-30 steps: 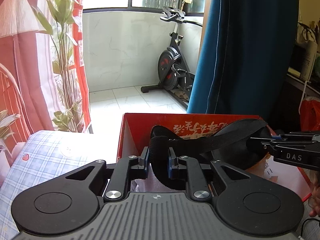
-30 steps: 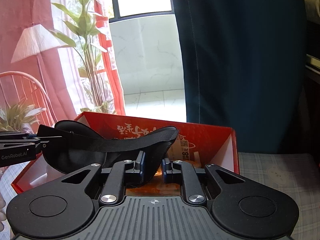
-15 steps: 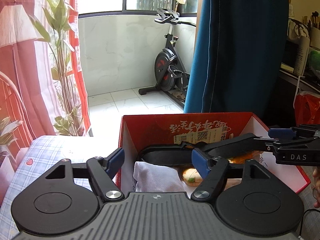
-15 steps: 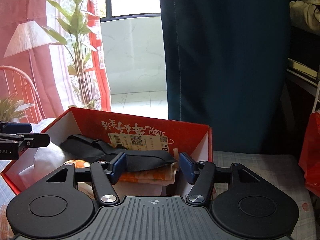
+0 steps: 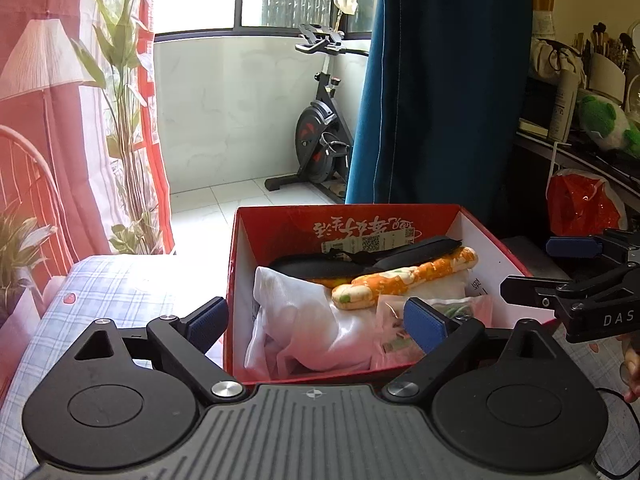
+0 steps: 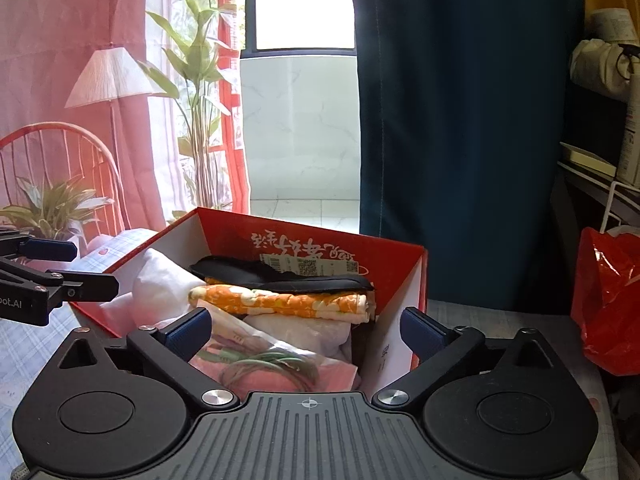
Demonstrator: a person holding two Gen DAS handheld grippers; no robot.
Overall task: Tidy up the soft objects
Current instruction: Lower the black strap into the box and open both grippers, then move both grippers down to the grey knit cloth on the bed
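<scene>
A red cardboard box [image 5: 236,264] holds soft items. A black eye mask [image 5: 360,260] lies on top of an orange floral cloth roll [image 5: 404,276], with a white cloth [image 5: 296,312] and a pink packet [image 5: 400,332] in front of them. My left gripper [image 5: 316,320] hangs at the box's near edge, its jaws opening, with nothing gripped. My right gripper [image 6: 305,329] sits at the box's near right corner [image 6: 418,280], its jaws also opening and empty. The mask [image 6: 280,276] rests free of both. Each gripper shows at the edge of the other's view.
The box stands on a blue plaid cloth [image 5: 100,292]. A red plastic bag [image 6: 608,308] lies to the right. Behind are a blue curtain [image 5: 440,100], an exercise bike [image 5: 320,140], plants [image 6: 192,100] and a red wire chair [image 6: 60,168].
Both grippers were shut on the black eye mask, holding it stretched above the box. They let go and opened wide, the mask dropped into the box, and both pulled back.
</scene>
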